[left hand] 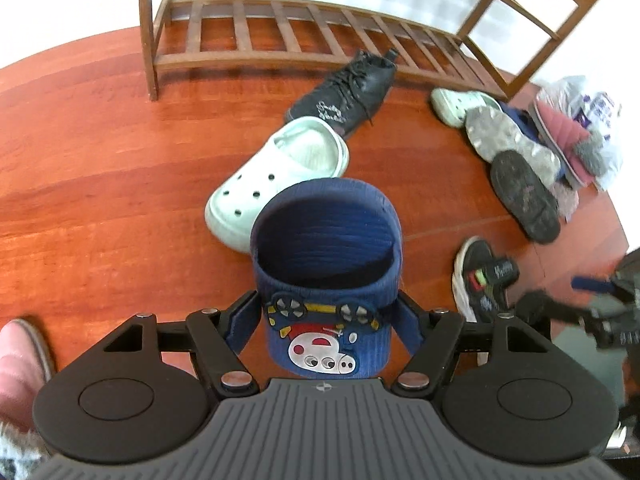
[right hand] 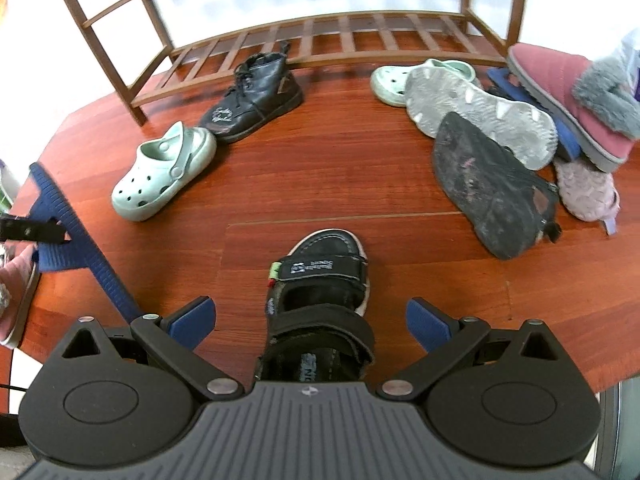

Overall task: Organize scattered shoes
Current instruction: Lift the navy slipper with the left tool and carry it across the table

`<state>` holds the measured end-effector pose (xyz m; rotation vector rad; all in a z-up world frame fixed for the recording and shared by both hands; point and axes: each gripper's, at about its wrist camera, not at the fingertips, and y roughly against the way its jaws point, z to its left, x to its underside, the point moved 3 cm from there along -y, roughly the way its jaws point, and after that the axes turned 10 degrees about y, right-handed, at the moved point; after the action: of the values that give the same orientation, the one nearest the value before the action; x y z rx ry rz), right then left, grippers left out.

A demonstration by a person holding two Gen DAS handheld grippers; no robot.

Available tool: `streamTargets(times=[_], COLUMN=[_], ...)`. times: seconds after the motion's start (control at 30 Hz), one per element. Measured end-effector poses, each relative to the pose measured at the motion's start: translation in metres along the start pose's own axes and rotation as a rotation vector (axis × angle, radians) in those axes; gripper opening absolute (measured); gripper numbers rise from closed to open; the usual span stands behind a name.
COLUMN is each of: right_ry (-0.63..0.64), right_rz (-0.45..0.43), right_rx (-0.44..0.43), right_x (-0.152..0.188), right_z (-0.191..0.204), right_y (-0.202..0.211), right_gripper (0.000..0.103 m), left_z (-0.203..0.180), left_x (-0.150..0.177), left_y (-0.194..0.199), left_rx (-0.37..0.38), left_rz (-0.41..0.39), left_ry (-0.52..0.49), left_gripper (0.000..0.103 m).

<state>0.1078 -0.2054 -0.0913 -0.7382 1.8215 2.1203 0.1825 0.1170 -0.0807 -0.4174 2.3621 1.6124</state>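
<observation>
My left gripper (left hand: 326, 320) is shut on a blue knitted slipper (left hand: 326, 256) with a cartoon patch, held above the red-brown wooden floor (left hand: 100, 160). In the right wrist view the same blue slipper (right hand: 68, 220) shows its ribbed sole at the left edge. My right gripper (right hand: 310, 316) is open, its blue fingertips apart on either side of a black strapped sandal (right hand: 320, 280) that lies on the floor. That sandal (left hand: 480, 276) also appears low right in the left wrist view. A brown slatted shoe rack (left hand: 240, 62) (right hand: 400, 55) stands at the back, its bottom shelf bare.
A mint clog (left hand: 276, 176) (right hand: 160, 176) and a black lace-up boot (left hand: 348, 92) (right hand: 256, 96) lie before the rack. At right is a heap of shoes (right hand: 480, 120): another mint clog, upturned soles, pink slippers. A pink slipper (left hand: 20, 360) sits at far left.
</observation>
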Motion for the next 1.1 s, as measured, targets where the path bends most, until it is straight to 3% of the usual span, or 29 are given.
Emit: streamTargets(times=[0.4,0.67,0.87,1.1], right_ry=[-0.062,-0.083,-0.083,-0.081], right_rz=[-0.009,-0.009,-0.014,-0.018], right_rx=[0.038,0.042,0.038,0.037], right_x=[0.012,0.018,0.016,0.016], right_z=[-0.014,-0.018,-0.013,-0.011], right_y=[0.008,0.008,0.009,0.012], right_gripper=[0.102,0.102,0.102,0.102], left_z=[0.007,0.004,0.010,0.009], left_x=[-0.040,-0.044,-0.042,-0.038], left_y=[-0.054,-0.070,-0.078,-0.078], left_rx=[-0.003,-0.026,0.001,0.005], left_rz=[0.062,0.065,0.081,0.075], left_ry=[0.090,0.100,0.159,0.163], left_gripper=[0.069,0.074,0.077,0.072])
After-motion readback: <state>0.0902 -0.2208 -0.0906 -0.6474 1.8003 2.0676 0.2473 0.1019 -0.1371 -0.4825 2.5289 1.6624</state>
